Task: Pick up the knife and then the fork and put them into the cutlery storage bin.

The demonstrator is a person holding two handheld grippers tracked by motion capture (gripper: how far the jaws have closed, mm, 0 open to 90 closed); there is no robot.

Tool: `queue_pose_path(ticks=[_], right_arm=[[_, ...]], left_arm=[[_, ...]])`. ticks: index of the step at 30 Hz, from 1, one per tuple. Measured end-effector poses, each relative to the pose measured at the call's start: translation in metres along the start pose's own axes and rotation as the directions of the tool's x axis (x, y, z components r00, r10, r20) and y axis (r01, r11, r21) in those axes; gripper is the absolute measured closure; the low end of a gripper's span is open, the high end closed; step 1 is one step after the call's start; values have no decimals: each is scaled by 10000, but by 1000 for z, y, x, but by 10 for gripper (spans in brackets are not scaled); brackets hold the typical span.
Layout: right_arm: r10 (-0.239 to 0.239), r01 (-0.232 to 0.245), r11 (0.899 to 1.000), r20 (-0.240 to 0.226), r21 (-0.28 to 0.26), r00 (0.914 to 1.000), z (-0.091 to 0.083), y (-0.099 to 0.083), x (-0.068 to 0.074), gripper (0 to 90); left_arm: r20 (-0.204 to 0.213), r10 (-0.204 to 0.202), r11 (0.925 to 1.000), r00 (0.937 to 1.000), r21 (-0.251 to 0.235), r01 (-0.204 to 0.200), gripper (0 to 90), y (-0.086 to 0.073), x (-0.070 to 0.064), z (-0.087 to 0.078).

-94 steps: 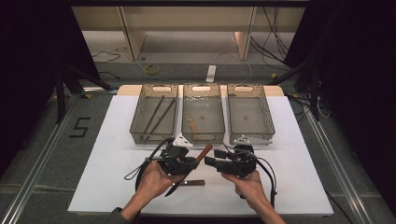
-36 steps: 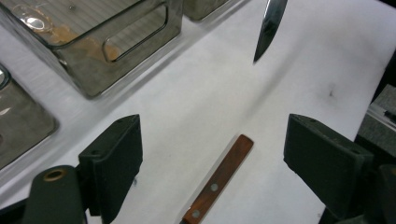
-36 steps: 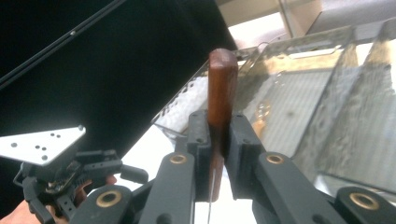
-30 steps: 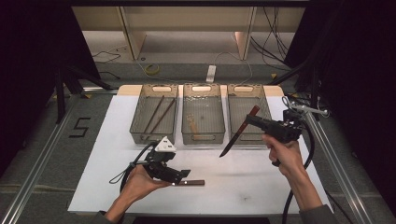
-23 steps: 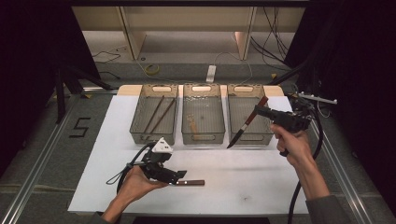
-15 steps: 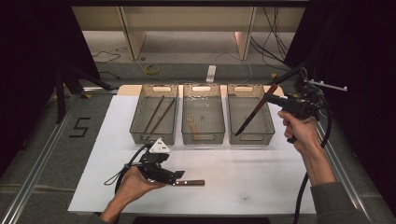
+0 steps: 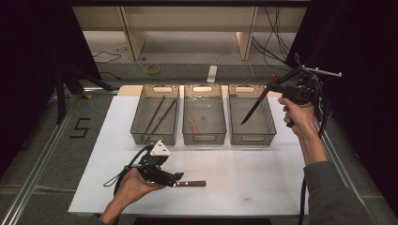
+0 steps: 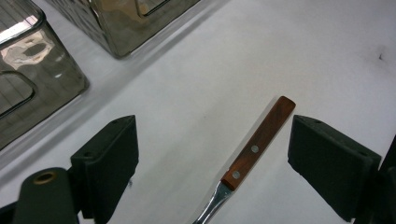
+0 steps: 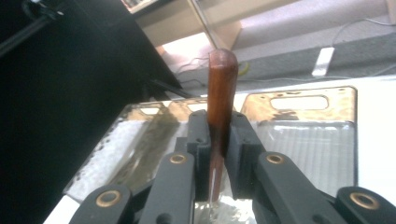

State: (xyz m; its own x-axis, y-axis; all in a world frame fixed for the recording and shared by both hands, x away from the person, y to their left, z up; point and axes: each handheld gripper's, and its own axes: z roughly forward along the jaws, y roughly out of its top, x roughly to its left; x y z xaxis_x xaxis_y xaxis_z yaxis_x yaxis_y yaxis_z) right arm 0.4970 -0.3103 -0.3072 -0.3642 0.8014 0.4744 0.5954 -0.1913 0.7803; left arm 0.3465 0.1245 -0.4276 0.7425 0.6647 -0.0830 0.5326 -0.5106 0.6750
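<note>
A wood-handled knife [image 7: 257,104] is clamped in the right claw [image 7: 280,87], the jaws closed tight on the handle [image 9: 221,93] near its junction with the blade. It is held in the air at about two o'clock on the counter [image 7: 263,187], slanted blade-down, its tip over the right-hand mesh basket [image 7: 270,130]. At about seven o'clock the left claw [image 7: 179,177] is held low with its jaws spread wide and nothing between them; a second wood-handled utensil [image 8: 258,144] lies flat on the counter in the gap, touching neither jaw.

Two long dark pieces are seen in the left basket [image 7: 139,125], and a small item in the middle basket [image 7: 204,138]; what they are cannot be told.

The chief risk is judged to be at release: since the knife is gripped near one end and steeply tilted, its tip could catch the mesh or the rim, and it could tip out over the wall. The flat utensil could also be pushed along the smooth counter if the left jaws are closed off-centre.
</note>
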Motion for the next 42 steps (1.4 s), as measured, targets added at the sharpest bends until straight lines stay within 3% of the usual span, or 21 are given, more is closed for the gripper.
queue_pose_path(ticks=[9,17,26,36,39,42], right_arm=[[76,-102,9976,385,691,9992,25,-4,-11,816],[-177,120,9920,444,1257,9989,46,-14,-7,815],[-94,30,9838,350,1793,9993,62,-22,-8,813],[-332,204,9769,565,2129,9979,77,-30,-6,802],[-176,65,9767,498,2146,9986,81,-31,-7,655],[-638,380,9727,1064,2288,9923,85,-32,-6,560]], left_arm=[[-59,76,10000,10000,60,-76,160,-1,0,1],[-5,102,9999,9999,121,-102,160,-1,0,1],[33,156,9996,9999,252,-157,160,-2,0,3],[-7,240,9991,9997,339,-239,160,-2,-1,3],[-14,248,9991,9997,353,-247,160,-2,0,4],[0,283,9988,9996,410,-282,160,-2,0,5]])
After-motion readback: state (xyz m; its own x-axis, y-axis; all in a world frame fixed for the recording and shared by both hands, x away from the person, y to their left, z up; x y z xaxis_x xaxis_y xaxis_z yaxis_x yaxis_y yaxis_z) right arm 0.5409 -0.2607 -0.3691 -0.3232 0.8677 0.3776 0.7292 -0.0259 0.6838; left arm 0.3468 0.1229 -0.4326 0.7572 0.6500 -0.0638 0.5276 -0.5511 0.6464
